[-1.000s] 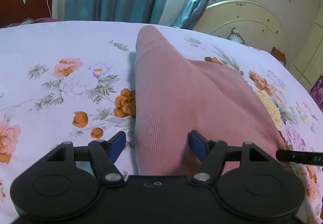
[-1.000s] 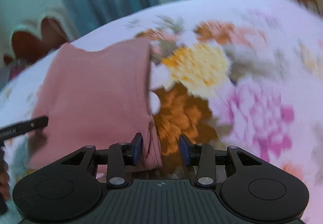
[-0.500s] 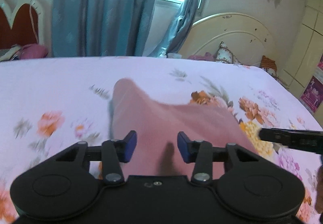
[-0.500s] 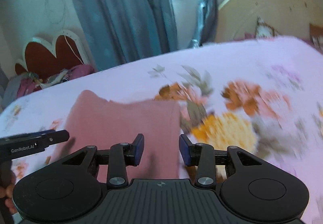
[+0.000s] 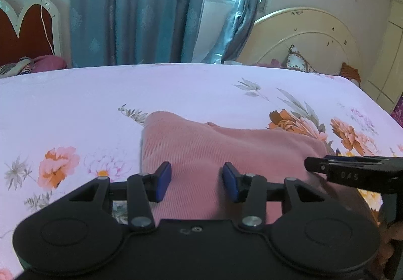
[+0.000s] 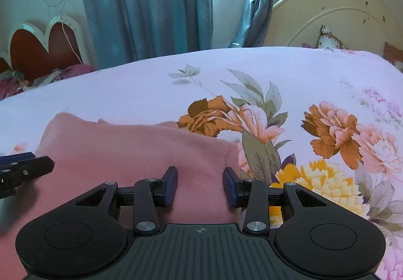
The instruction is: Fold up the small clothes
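The bed sheet with its flower print carries the pink garment, which lies near the front edge as a flat, compact piece with a neat right border, so at least one fold seems to be done already. The left gripper and the right gripper both hang above the cloth with jaws standing apart and nothing between them. Whether one more fold is needed cannot be judged, because the near part of the garment is hidden.

A home bedroom: floral bedsheet, cream headboard, teal curtains.
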The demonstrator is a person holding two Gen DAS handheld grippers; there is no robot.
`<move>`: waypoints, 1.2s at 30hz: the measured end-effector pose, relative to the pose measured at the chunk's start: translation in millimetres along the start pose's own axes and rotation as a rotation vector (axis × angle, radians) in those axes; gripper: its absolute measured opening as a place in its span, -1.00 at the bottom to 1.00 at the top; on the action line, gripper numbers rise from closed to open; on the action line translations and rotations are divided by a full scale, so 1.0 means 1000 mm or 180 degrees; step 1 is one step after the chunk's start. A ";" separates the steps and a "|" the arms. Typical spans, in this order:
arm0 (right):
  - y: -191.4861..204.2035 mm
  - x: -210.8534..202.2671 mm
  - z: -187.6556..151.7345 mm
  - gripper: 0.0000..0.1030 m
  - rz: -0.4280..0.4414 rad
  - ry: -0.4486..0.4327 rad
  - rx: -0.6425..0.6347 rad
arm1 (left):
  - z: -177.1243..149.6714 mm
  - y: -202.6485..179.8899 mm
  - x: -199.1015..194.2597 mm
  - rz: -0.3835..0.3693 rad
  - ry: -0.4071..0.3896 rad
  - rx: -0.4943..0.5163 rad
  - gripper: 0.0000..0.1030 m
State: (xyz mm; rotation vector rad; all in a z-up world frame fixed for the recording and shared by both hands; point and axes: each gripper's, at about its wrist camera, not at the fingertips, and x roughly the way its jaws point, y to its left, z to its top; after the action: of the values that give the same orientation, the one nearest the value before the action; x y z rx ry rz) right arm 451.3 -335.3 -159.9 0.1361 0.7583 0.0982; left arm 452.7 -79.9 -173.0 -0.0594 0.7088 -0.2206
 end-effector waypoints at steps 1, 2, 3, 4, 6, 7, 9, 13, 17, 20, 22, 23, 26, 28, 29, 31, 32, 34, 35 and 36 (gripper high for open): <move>0.002 -0.006 0.003 -0.24 0.0022 -0.0116 -0.0025 | 0.004 -0.001 -0.002 0.0006 -0.0040 -0.0030 -0.12; 0.005 -0.008 0.006 -0.24 0.0015 -0.0219 -0.0113 | 0.007 -0.002 -0.003 0.0011 -0.0099 -0.0017 -0.15; 0.010 -0.006 0.008 -0.24 0.0001 -0.0224 -0.0221 | 0.009 -0.004 0.000 0.0048 -0.0129 0.0019 -0.15; 0.013 0.003 0.009 -0.24 -0.0016 -0.0148 -0.0298 | 0.010 -0.004 0.007 0.0087 -0.0077 0.0035 -0.14; 0.010 0.018 0.007 -0.24 -0.0057 -0.0075 -0.0312 | 0.010 0.002 0.020 0.0092 0.0043 -0.0049 -0.05; 0.006 0.022 0.007 -0.24 -0.0059 -0.0091 -0.0282 | 0.009 0.005 0.023 0.0081 0.0061 -0.0112 -0.03; -0.001 0.027 0.011 -0.24 -0.0058 -0.0072 -0.0143 | 0.009 0.012 0.027 0.0050 0.0089 -0.0223 0.08; -0.012 0.031 0.014 -0.24 -0.0143 0.0001 0.0028 | 0.006 0.019 0.028 0.0069 0.0108 -0.0346 0.26; -0.015 0.017 0.020 -0.24 -0.0091 0.0026 0.0003 | 0.009 0.012 0.018 0.0169 0.0104 -0.0242 0.26; -0.013 -0.006 0.021 -0.24 -0.0006 -0.0061 0.0061 | 0.010 0.012 0.007 0.0197 0.0075 -0.0318 0.26; -0.007 -0.022 0.019 -0.24 0.0016 -0.0130 0.0002 | 0.008 0.011 -0.004 0.0207 0.0029 -0.0344 0.26; -0.004 -0.034 0.015 -0.24 0.0041 -0.0173 -0.0035 | 0.007 0.011 -0.010 0.0202 0.0003 -0.0339 0.26; 0.005 -0.058 0.005 -0.24 0.0117 -0.0225 -0.0134 | 0.003 0.008 -0.027 0.0180 -0.0028 -0.0318 0.26; 0.010 -0.070 -0.004 -0.24 0.0185 -0.0214 -0.0156 | -0.001 0.005 -0.037 0.0151 -0.0034 -0.0312 0.26; 0.012 -0.075 -0.008 -0.24 0.0215 -0.0201 -0.0178 | -0.005 0.003 -0.043 0.0134 -0.0039 -0.0308 0.26; 0.019 -0.085 -0.021 -0.24 0.0205 -0.0189 -0.0290 | -0.014 0.001 -0.057 0.0088 -0.0038 -0.0303 0.26; 0.020 -0.091 -0.029 -0.24 0.0213 -0.0186 -0.0328 | -0.019 -0.001 -0.063 0.0070 -0.0040 -0.0300 0.26; 0.020 -0.098 -0.042 -0.24 0.0234 -0.0133 -0.0334 | -0.032 -0.004 -0.073 0.0061 -0.0016 -0.0269 0.26; 0.021 -0.101 -0.049 -0.24 0.0230 -0.0114 -0.0340 | -0.038 -0.005 -0.075 0.0079 0.0003 -0.0250 0.26; 0.020 -0.103 -0.055 -0.24 0.0219 -0.0110 -0.0363 | -0.043 -0.005 -0.077 0.0098 0.0024 -0.0233 0.26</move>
State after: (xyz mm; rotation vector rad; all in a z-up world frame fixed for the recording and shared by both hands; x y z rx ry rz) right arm 338.6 -324.5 -126.3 0.0554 0.7118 0.2036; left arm 367.1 -67.1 -156.3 -0.1174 0.7247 -0.1656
